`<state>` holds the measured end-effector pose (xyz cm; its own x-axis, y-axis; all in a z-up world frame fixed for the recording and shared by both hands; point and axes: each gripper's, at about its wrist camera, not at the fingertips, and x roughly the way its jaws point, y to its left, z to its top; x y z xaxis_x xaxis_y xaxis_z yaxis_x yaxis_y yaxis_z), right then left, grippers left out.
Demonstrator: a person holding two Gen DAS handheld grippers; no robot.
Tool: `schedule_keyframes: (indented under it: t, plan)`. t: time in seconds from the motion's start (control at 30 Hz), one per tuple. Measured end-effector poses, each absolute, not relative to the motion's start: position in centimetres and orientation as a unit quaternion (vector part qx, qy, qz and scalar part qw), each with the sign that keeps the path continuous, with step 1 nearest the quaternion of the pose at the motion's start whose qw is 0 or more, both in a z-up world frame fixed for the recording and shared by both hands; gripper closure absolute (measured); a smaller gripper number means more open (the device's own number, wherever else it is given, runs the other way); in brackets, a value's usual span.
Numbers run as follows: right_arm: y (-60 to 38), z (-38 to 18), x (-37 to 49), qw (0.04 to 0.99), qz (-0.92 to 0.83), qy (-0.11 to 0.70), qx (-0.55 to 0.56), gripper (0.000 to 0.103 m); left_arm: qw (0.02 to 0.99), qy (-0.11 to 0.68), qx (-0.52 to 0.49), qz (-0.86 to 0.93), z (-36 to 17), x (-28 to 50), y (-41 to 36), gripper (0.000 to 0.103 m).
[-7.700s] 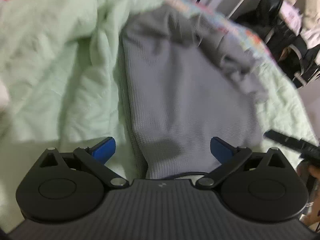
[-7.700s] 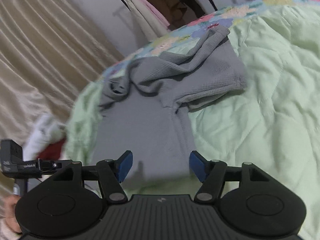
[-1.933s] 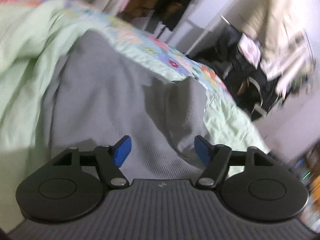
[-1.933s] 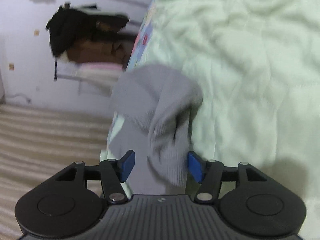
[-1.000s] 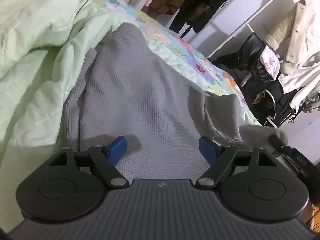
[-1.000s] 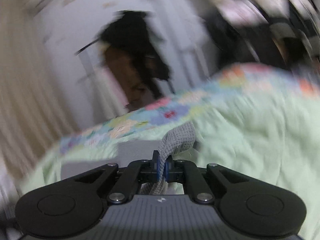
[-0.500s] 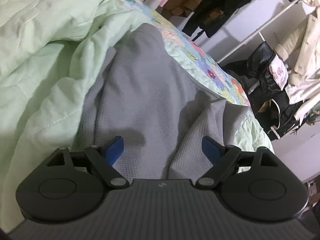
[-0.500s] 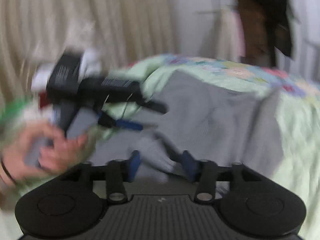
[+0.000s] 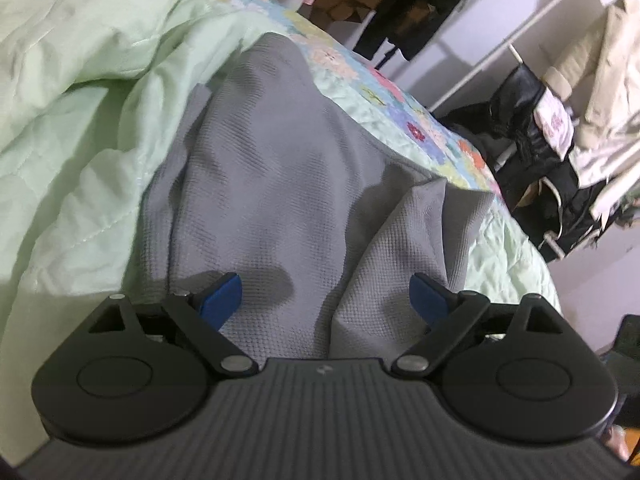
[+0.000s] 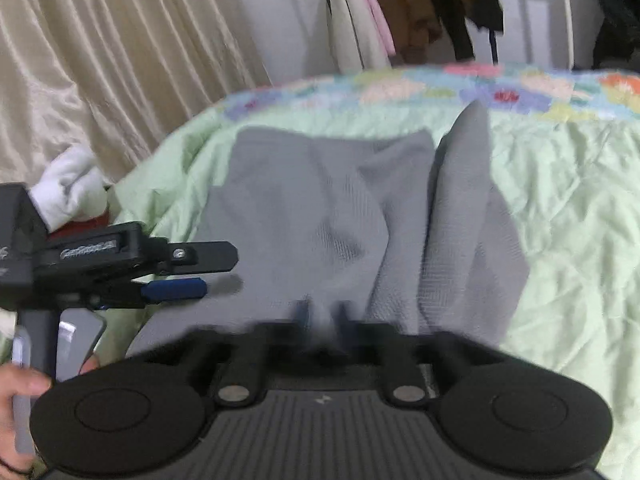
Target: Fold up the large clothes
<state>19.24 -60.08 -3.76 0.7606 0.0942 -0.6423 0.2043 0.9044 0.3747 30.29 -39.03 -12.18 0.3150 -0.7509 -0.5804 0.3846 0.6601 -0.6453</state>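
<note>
Left gripper is opening over the grey shirt; right gripper looks pinched shut, blurry, maybe on cloth. A sloppy pull could bunch the fold.

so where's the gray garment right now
The gray garment lies spread on the green quilt in both wrist views, just below the bed's floral border.

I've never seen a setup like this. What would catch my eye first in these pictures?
Probably the large grey waffle-knit garment, spread over the pale green quilted bedspread in the middle of both views, one part folded inward over its body. Next, the black left hand-held gripper with blue pads, its jaws opening above the cloth and pressing on nothing. Behind the bed, dark coats hang on a white clothes rack.
</note>
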Motion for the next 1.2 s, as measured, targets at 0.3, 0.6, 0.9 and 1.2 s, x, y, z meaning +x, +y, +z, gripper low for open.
schedule_keyframes:
  t: [0.3, 0.6, 0.9, 1.2]
  plan:
    - [-59.6, -1.9, 25.9, 0.895, 0.081, 0.322, 0.297, 0.079, 0.791, 0.454, -0.247, -0.327, -12.4, 31.7, -36.4, 0.011]
    - [-62.1, -3.3, 17.4, 0.891, -0.129, 0.405, 0.159, 0.039, 0.795, 0.47, -0.207, -0.322, -12.1, 31.6, -37.5, 0.008]
    - [-64.6, -7.3, 6.6, 0.841, -0.153, 0.355, 0.378, 0.029, 0.804, 0.471, -0.168, -0.321, -11.5, 31.4, -38.2, 0.008]
    - [-63.5, -10.8, 8.6, 0.796, -0.141, 0.307, 0.502, 0.011, 0.795, 0.477, -0.182, -0.329, -11.4, 31.4, -37.8, 0.008]
